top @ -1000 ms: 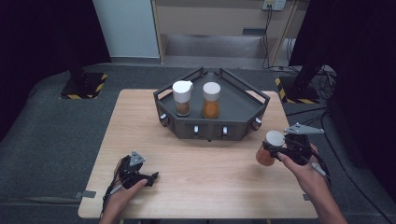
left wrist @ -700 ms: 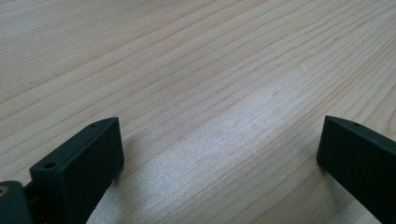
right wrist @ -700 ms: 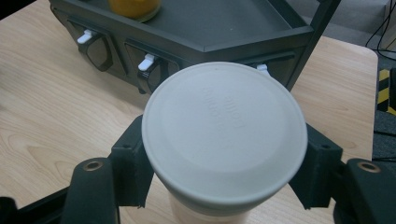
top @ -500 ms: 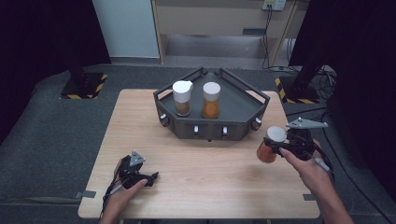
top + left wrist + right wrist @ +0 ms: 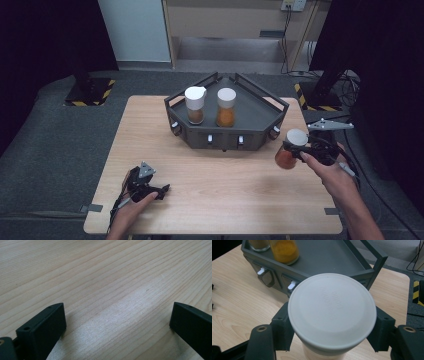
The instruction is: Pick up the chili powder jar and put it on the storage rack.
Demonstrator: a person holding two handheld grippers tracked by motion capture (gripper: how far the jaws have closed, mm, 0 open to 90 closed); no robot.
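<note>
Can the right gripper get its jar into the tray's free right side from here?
Probably yes. The right gripper holds the jar just off the tray, whose right side is bare; only the raised rail needs clearing.

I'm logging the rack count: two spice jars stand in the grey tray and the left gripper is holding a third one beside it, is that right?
Not quite. The third jar is held by the right gripper, not the left; the high view shows this. The left gripper rests open on the table. Two jars do stand in the grey tray.
</note>
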